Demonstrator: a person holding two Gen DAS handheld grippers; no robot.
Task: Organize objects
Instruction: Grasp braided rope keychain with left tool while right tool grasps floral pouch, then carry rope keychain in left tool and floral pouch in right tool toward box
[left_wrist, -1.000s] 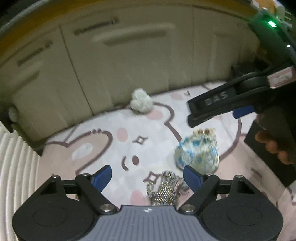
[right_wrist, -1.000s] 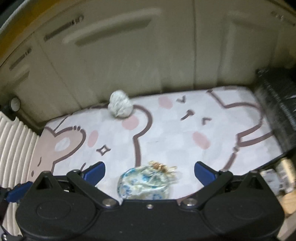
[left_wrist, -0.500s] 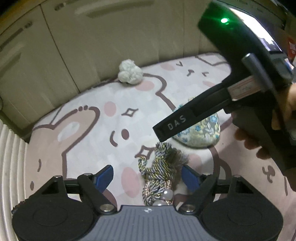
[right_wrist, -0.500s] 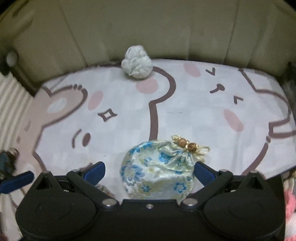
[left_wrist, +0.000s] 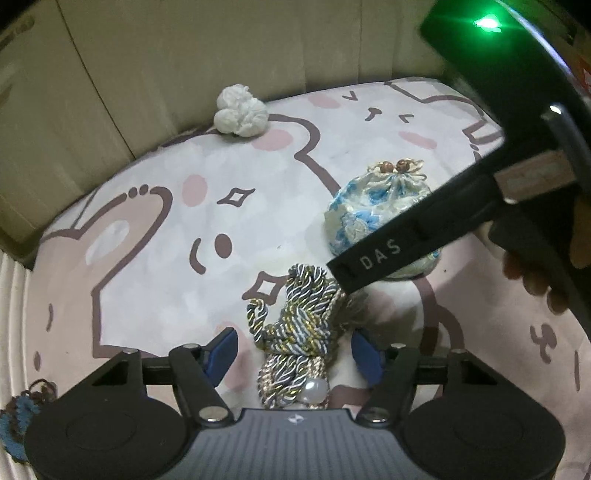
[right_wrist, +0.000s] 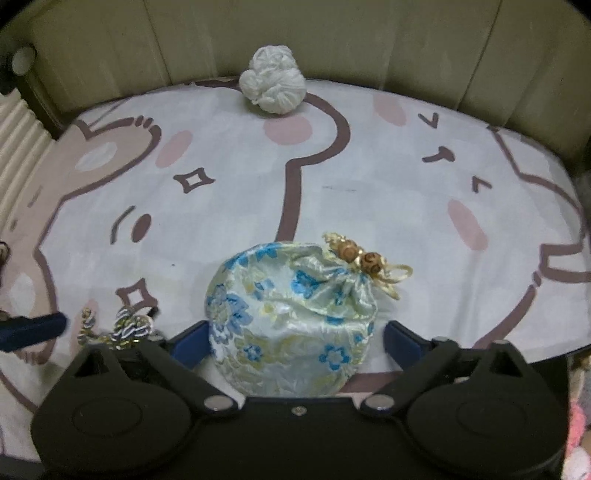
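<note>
Left hand-held gripper (left_wrist: 293, 349), jaws just closing, straddles the soft twisted grey-gold cord bundle (left_wrist: 297, 332); take mid-bundle. Right hand-held gripper (right_wrist: 291, 341), wide, narrowing, flanks the slippery floral satin drawstring pouch (right_wrist: 291, 314) on the cartoon-print mat (right_wrist: 388, 177); grip its body.

We see a mat (right_wrist: 369, 155) printed with cartoon bear faces, pink cheeks and brown outlines. Behind it stand beige cabinet doors (right_wrist: 332, 37). A ribbed white surface (right_wrist: 18, 136) lies at the left edge.

Dim room, yellowish light. Beige cabinet doors (right_wrist: 332, 40) w/ vertical seams run along the back. In front: pale mat (right_wrist: 388, 155) w/ pink-brown cartoon animal print. Ribbed cream surface (right_wrist: 18, 147) at left edge.
</note>
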